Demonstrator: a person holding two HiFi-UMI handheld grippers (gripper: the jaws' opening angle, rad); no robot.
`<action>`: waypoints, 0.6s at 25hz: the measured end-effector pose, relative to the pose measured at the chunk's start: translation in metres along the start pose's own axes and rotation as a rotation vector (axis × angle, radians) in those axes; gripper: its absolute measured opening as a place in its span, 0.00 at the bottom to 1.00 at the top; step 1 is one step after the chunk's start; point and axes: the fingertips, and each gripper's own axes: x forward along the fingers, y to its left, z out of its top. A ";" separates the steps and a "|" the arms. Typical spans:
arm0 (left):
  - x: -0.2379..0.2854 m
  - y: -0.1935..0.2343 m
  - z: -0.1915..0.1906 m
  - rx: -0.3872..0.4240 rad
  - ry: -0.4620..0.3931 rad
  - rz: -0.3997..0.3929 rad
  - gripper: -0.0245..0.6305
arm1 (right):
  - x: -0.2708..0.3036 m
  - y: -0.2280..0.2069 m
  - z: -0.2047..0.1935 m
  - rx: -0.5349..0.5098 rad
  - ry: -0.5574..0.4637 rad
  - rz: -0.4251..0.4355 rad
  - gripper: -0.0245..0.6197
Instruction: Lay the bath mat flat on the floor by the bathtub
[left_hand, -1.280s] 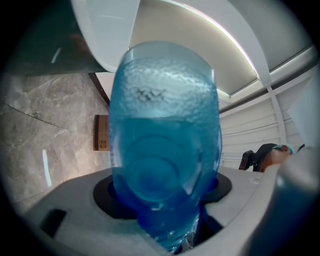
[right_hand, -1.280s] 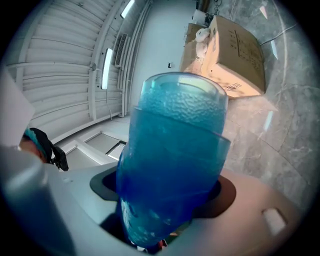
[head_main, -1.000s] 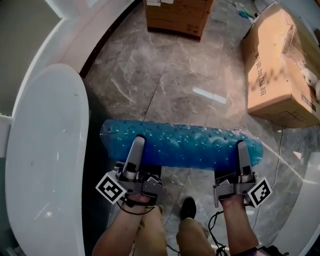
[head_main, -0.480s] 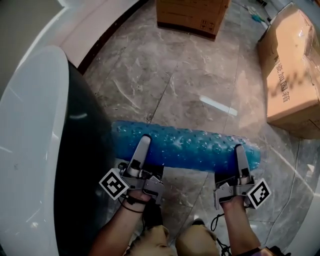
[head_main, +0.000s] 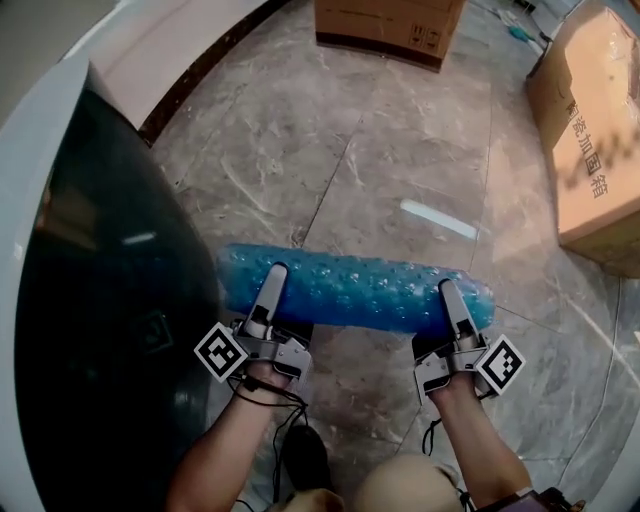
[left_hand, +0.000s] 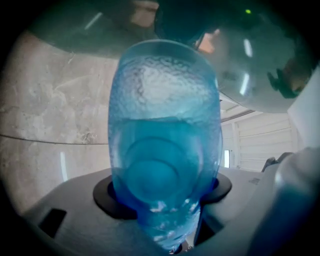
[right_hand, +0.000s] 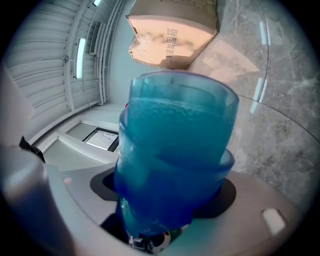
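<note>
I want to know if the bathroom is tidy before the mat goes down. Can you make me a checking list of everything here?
Surface: shiny grey marble floor.
Job's things: blue bath mat, rolled up, held crosswise over the floor, not yet laid flat.
Clutter: far cardboard box ahead; right cardboard box with print on its side.
Grippers: left gripper and right gripper each clamp one end of the roll between their fingers.
Cables: black cable loops under the left wrist.
Surroundings: bathtub at left, white rim, dark inside.
</note>
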 end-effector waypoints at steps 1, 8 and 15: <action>-0.001 0.012 0.002 -0.001 0.004 0.008 0.53 | 0.003 -0.012 -0.002 0.005 0.008 -0.009 0.62; -0.022 0.077 0.018 -0.060 -0.047 0.083 0.54 | 0.025 -0.067 -0.022 -0.009 0.077 -0.071 0.62; -0.030 0.103 0.035 -0.076 -0.075 0.161 0.55 | 0.042 -0.091 -0.039 0.039 0.139 -0.142 0.62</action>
